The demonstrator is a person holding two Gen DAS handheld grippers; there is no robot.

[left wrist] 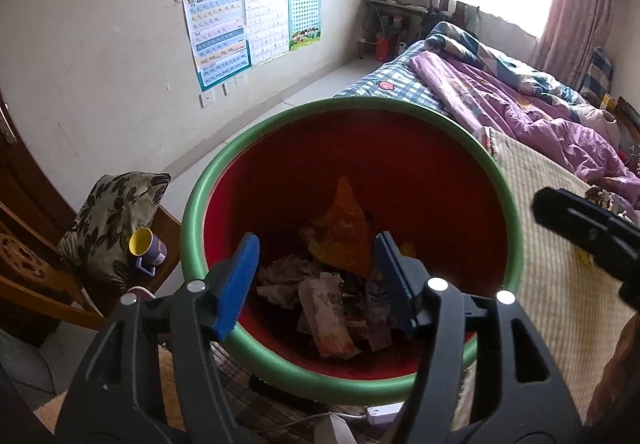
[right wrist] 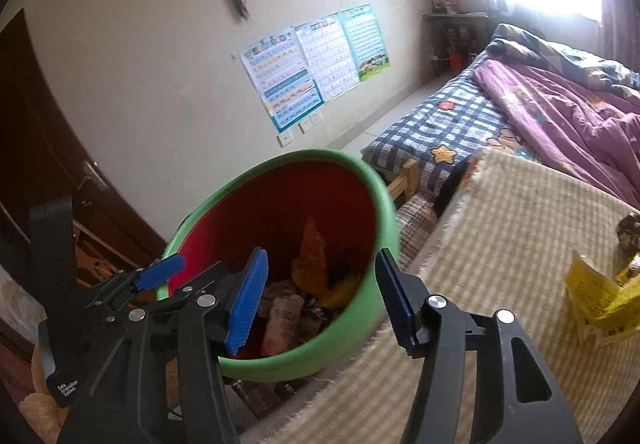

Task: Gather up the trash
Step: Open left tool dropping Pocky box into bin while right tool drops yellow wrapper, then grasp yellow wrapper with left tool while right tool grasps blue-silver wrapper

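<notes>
Trash still to collect: a yellow wrapper [right wrist: 600,298] lies on the bed's woven mat [right wrist: 520,228], well apart from the bin [right wrist: 280,364] on its window side, with a darker crumpled scrap [right wrist: 628,232] just beyond it. I judge both light, thin and crinkly, likely to slide on the mat, so I would pinch a raised fold or an edge rather than the flat face. The bin already holds wrappers [left wrist: 328,308]. My left gripper [left wrist: 316,284] hangs over the bin with jaws apart and empty; my right gripper [right wrist: 320,300] beside it likewise.
</notes>
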